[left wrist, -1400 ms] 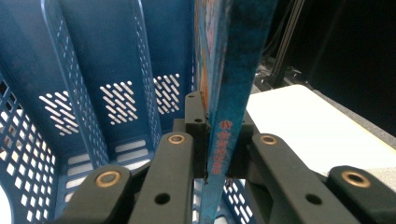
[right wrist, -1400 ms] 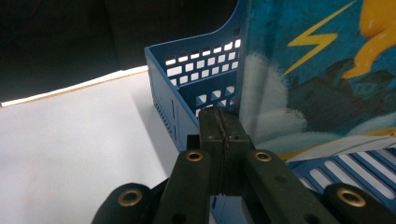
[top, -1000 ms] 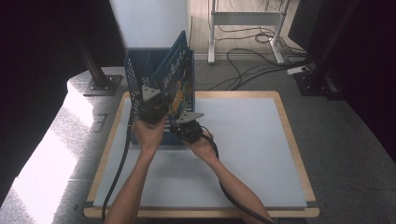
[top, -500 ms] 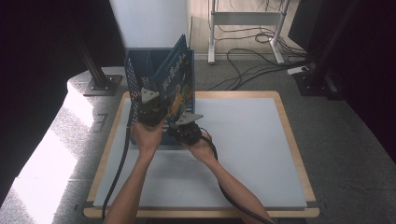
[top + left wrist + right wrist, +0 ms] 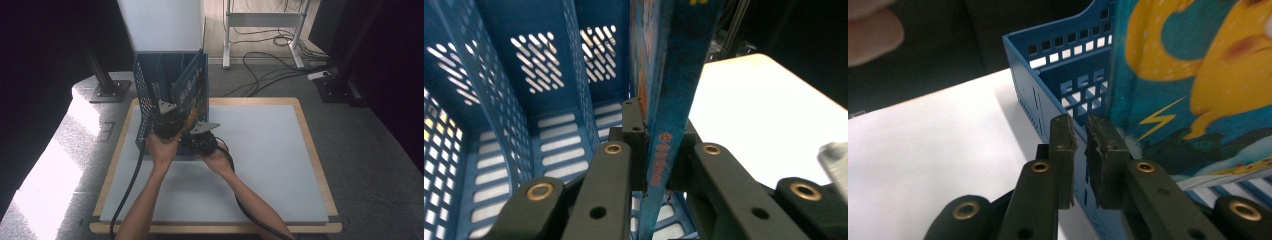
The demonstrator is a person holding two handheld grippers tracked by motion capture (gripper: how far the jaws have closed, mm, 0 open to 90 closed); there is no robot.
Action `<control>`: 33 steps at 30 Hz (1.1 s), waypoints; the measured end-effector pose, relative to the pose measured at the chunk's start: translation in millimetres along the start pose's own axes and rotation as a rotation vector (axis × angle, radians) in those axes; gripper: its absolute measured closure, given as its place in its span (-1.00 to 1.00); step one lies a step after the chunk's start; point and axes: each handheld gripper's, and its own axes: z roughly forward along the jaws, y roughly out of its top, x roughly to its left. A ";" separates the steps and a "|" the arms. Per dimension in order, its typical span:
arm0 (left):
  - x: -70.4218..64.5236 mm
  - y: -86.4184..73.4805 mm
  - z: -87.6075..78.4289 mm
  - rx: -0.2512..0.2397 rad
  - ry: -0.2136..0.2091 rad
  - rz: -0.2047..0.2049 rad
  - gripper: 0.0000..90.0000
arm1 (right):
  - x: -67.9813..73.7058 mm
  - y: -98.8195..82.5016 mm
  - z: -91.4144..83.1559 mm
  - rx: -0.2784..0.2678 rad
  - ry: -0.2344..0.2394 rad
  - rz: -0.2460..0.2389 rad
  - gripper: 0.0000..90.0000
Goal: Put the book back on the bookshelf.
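A blue picture book point(image 5: 192, 90) with a yellow cartoon figure stands tilted in the right-hand slot of a blue perforated file basket point(image 5: 145, 95). My left gripper point(image 5: 172, 120) is shut on the book's spine point(image 5: 671, 85), its pads point(image 5: 633, 135) pressing both covers low down, with the basket's dividers point(image 5: 499, 100) behind. My right gripper point(image 5: 197, 134) sits at the basket's front right corner. Its jaws point(image 5: 1080, 135) have just been opening to a narrow gap with nothing pinched between them. The basket's wall point(image 5: 1058, 85) and the book cover point(image 5: 1198, 75) lie just beyond.
The basket stands at the back left of a white board with a wooden rim point(image 5: 310, 150). A tall white panel point(image 5: 160, 25) rises behind it. Cables point(image 5: 260, 65) and a metal stand point(image 5: 260, 20) lie on the floor beyond, with a black stand base point(image 5: 107, 90) at the left.
The left hand and the book have sunk a little deeper into the basket. The right hand has stayed at the basket's front corner.
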 end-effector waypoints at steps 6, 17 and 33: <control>4.6 -8.4 7.0 0.016 -0.012 -0.020 0.84 | -11.5 -6.1 -10.5 -0.027 0.020 0.052 0.65; 12.5 -13.4 7.6 0.031 -0.047 -0.033 0.76 | -13.3 -11.2 -21.3 -0.038 0.027 0.048 0.49; 18.0 -19.3 -8.2 0.024 -0.032 0.058 -0.28 | -15.8 -11.9 -38.6 -0.043 0.017 0.029 0.07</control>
